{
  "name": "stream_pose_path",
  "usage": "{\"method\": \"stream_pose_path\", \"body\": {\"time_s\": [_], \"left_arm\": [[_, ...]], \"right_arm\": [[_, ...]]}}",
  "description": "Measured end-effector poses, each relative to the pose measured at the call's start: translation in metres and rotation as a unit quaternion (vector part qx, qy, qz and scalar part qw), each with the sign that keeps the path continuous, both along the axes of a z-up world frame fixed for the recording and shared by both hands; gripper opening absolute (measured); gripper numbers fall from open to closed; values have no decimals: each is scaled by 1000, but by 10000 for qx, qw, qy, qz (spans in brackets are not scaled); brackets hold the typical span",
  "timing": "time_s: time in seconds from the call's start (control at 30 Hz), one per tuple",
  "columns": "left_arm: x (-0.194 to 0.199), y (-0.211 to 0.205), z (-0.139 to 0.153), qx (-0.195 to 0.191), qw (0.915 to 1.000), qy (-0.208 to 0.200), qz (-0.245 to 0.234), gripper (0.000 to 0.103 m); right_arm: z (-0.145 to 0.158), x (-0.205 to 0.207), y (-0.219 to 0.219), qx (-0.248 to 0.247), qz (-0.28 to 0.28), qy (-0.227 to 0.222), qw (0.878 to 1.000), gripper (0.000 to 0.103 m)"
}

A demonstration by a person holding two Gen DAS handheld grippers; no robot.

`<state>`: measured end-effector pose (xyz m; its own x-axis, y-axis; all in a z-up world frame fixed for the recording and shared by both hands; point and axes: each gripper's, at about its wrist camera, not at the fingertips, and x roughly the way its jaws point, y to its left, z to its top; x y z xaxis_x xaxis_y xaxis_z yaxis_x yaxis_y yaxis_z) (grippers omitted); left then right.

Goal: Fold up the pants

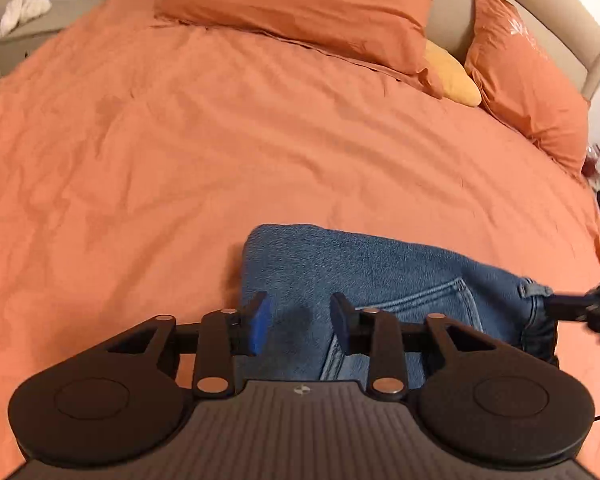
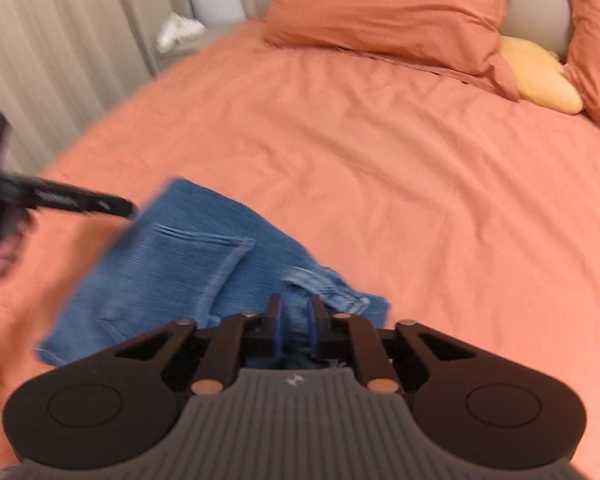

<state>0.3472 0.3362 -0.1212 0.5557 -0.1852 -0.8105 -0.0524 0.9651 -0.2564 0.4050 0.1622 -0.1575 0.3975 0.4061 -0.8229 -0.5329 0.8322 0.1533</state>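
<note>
The black left gripper [image 1: 300,320] is closest, fingers apart above the folded blue denim pants [image 1: 364,272] lying on the orange bed cover [image 1: 180,140]. Further right, the black right gripper [image 2: 294,324] has its fingers nearly together around the waistband; I cannot tell if it pinches. Denim looks thick, floppy and a bit heavy. Grab the firm waistband or corners.
</note>
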Motion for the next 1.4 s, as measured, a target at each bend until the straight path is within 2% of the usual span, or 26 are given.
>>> {"method": "stream_pose_path", "body": {"time_s": [0.17,0.3,0.4,0.5,0.63,0.73,0.83,0.9,1.03,1.17,1.3,1.4], "left_arm": [[12,-1,-33,48,9995,270,127,32],[19,5,-39,-139,9987,422,248,32],[13,-6,-26,233,9988,407,168,32],[-7,-19,-5,483,9985,236,-26,32],[-54,-34,13,743,9969,2,-274,32],[-86,-40,13,822,9961,37,-316,32],[-109,-43,4,994,9944,202,-297,32],[-117,-43,-8,1054,9935,346,-254,32],[-122,-43,-24,937,9951,311,-66,32],[-122,-46,-32,965,9949,307,17,32],[-118,-45,-23,961,9945,389,148,31],[-128,-51,-1,1000,9943,295,203,31]], "right_arm": [[-34,21,-6,-136,-351,194,9991,0],[-49,28,-5,-354,-542,148,9978,0],[-38,25,0,-425,-492,61,9979,0],[-10,0,-8,-259,-431,-235,9985,2],[15,-63,-9,-65,-120,-489,9987,2],[13,-104,-6,-55,56,-567,9984,2],[-1,-125,-4,-60,70,-506,9987,2],[-14,-132,-7,-2,-35,-473,9989,2],[-40,-129,-9,140,-288,-140,9994,2],[-51,-132,-8,153,-463,-209,9986,1],[-40,-127,-6,119,-543,-122,9984,0],[-14,-135,-9,152,-545,-365,9977,3]]}}
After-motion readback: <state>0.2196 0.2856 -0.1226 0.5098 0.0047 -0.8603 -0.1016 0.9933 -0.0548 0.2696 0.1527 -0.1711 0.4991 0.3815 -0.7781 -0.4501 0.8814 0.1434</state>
